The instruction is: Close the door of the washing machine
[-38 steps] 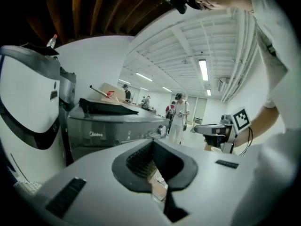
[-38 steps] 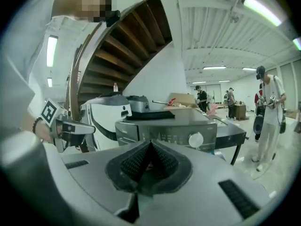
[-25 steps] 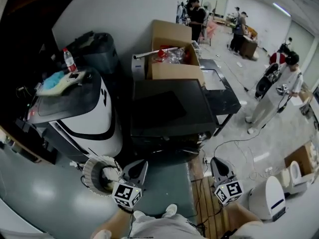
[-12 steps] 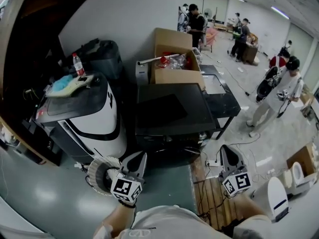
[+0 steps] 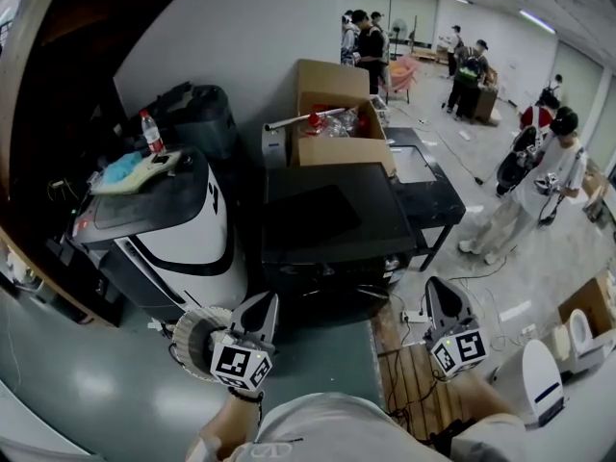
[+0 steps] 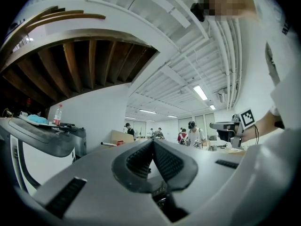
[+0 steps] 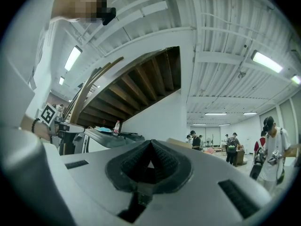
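While the left gripper [image 5: 266, 301] and right gripper [image 5: 435, 287] are both closed on nothing, the washing machine [image 5: 178, 248] stands at left, its round door [image 5: 191, 333] seemingly swung out: stiff, hinged, probably light, best pushed at the rim.
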A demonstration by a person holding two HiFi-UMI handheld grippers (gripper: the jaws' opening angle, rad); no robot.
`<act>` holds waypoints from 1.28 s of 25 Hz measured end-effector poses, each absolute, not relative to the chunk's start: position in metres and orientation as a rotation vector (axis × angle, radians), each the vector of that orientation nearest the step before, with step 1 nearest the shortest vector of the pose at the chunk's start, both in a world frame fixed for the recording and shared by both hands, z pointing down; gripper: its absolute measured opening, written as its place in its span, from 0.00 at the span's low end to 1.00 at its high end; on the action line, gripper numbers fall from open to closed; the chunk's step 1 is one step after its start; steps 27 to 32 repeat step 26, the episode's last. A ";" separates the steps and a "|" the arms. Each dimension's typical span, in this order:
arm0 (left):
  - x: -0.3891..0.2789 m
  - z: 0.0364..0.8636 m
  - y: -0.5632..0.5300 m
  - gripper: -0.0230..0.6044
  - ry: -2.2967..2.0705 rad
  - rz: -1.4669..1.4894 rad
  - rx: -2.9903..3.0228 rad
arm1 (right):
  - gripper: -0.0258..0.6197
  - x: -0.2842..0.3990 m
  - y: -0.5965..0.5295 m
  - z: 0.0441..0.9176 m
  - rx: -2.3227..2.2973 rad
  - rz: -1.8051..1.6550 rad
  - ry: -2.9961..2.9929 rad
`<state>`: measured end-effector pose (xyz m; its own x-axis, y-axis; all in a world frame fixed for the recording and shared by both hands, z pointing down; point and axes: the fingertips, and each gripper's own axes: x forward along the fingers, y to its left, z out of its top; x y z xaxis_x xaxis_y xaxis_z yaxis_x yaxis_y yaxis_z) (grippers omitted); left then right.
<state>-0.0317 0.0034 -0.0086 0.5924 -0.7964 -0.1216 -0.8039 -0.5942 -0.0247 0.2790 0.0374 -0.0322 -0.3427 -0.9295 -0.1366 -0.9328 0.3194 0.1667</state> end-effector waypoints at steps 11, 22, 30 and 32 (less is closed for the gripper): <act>-0.034 -0.006 -0.002 0.04 1.394 0.134 -2.740 | 0.05 0.270 0.028 -0.030 -1.766 0.327 2.561; -0.035 0.000 -0.005 0.04 1.417 0.109 -2.745 | 0.05 0.263 0.019 -0.025 -1.729 0.302 2.582; -0.031 0.004 -0.007 0.04 1.414 0.106 -2.749 | 0.05 0.265 0.016 -0.022 -1.730 0.304 2.580; -0.031 0.004 -0.007 0.04 1.414 0.106 -2.749 | 0.05 0.265 0.016 -0.022 -1.730 0.304 2.580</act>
